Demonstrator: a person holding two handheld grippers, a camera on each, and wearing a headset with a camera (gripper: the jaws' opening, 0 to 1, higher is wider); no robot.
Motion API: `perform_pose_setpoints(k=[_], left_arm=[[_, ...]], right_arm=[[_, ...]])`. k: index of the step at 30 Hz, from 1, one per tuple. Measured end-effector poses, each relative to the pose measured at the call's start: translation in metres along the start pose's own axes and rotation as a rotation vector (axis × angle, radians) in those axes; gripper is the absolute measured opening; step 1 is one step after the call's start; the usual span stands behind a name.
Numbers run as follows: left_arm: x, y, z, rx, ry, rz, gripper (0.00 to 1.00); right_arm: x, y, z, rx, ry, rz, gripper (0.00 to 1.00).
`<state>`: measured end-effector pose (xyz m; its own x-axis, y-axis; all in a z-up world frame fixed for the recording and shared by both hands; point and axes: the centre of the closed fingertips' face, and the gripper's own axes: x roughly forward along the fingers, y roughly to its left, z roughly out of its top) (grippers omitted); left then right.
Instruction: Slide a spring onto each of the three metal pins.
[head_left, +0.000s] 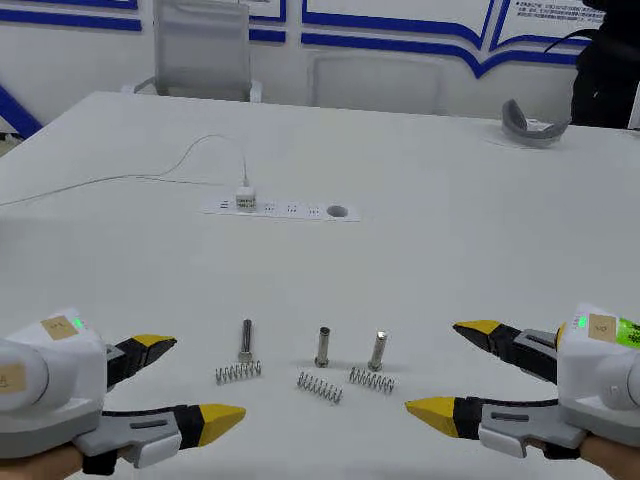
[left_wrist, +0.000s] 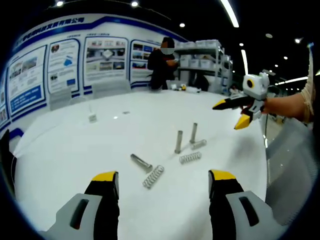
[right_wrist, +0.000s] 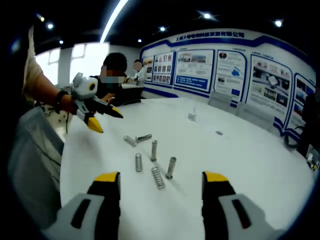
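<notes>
Evidently three silvery pins (head_left: 323, 347) (one lying flat) sit beside coiled springs (head_left: 319, 387).

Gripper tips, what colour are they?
Yellow on the left gripper and right gripper; clearest in the head view.

White table (head_left: 450, 250), three pins (head_left: 323, 347), three springs (head_left: 319, 387), power strip (head_left: 280, 209)

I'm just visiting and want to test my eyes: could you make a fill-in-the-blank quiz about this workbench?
1. The table holds ___ loose springs.
2. Of the three pins, ___ stand upright.
3. The left gripper and right gripper both have ___ jaws.
Missing words: three; two; open.
</notes>
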<state>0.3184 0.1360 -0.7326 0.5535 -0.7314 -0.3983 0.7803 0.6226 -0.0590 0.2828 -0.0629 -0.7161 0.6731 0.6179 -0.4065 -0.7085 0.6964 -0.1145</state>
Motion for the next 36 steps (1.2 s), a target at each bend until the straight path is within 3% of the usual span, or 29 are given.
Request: perform_pose_setpoints(k=[6,10,19,31,36], left_arm=[[0.018,0.014,0.007,-0.031,0.005,0.037,0.65],[0.034,0.022,0.002,-0.014,0.065,0.052,0.60],[0.056,0.043,0.007,0.007,0.117,0.113,0.48],[0.084,0.059,-0.004,-0.014,0.219,0.173,0.33],[0.092,0.064,-0.014,-0.057,0.265,0.190,0.25]], right_arm=[[0.002,0.002,0.000,0.014,-0.011,0.001,0.67],[0.000,0.005,-0.002,0.011,-0.007,0.006,0.67],[0.001,0.004,-0.006,0.025,-0.005,-0.001,0.67],[0.001,0.004,-0.008,0.035,0.001,0.000,0.67],[0.002,0.005,-0.011,0.041,0.008,0.002,0.67]])
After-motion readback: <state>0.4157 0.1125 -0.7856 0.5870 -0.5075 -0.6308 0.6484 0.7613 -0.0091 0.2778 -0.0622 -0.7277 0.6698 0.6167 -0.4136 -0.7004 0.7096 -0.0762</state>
